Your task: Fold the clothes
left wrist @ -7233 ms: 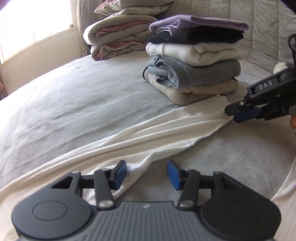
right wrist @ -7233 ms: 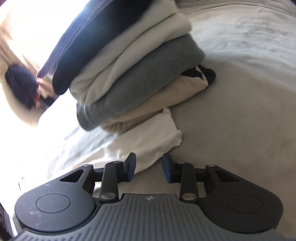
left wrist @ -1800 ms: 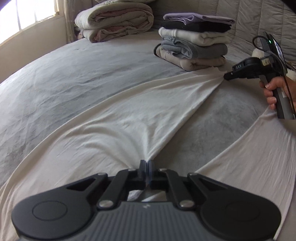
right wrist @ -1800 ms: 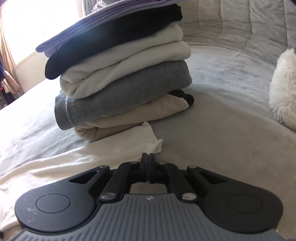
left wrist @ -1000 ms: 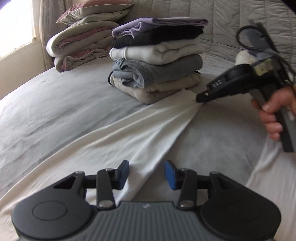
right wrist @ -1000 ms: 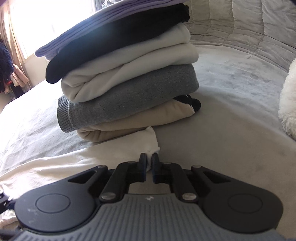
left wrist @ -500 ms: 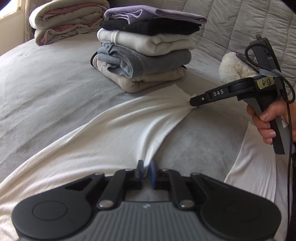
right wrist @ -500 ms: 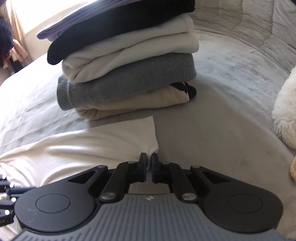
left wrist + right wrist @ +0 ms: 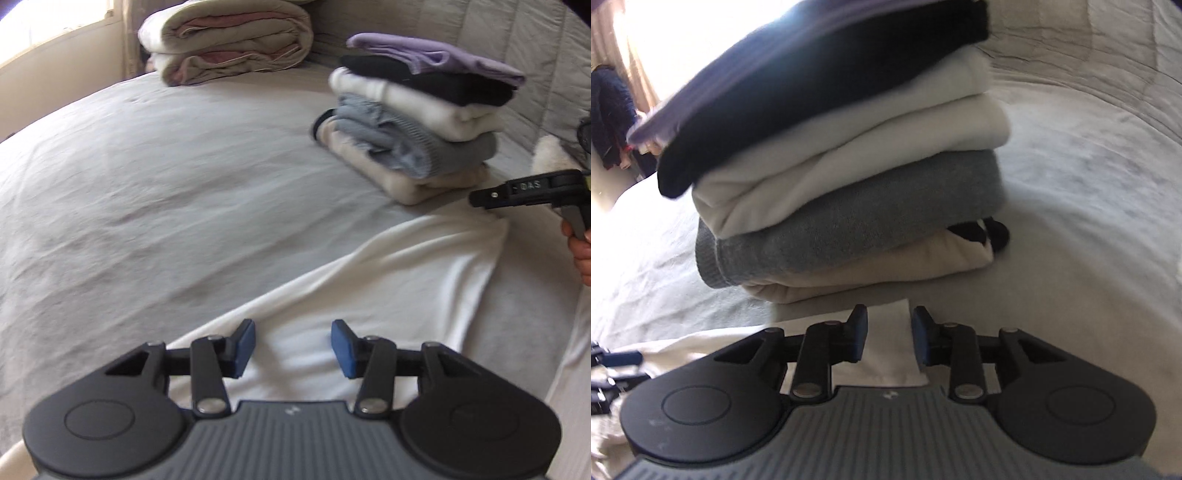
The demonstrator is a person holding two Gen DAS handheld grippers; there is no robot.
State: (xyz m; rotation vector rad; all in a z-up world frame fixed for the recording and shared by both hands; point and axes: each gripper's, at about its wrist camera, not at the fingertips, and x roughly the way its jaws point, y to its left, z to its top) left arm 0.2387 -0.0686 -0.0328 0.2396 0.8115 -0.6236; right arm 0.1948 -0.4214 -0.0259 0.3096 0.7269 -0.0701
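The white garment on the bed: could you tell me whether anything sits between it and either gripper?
Nothing visible does. The white garment lies directly under the open left gripper and open right gripper. The stack of folded clothes sits just beyond its corner, not in between.

White garment (image 9: 388, 280) on grey bed (image 9: 166, 177). Stack (image 9: 417, 122): lilac, black, cream, grey, beige. Hand-held gripper pads (image 9: 245, 345) blue, bodies black.

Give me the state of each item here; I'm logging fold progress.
White garment: spread flat on the bed, unfolded, not gripped.
Left gripper: open over the garment.
Right gripper: open at the garment's corner.
Clothes stack: folded, piled.
Blankets: folded, stacked.
Bed: covered, lightly wrinkled.
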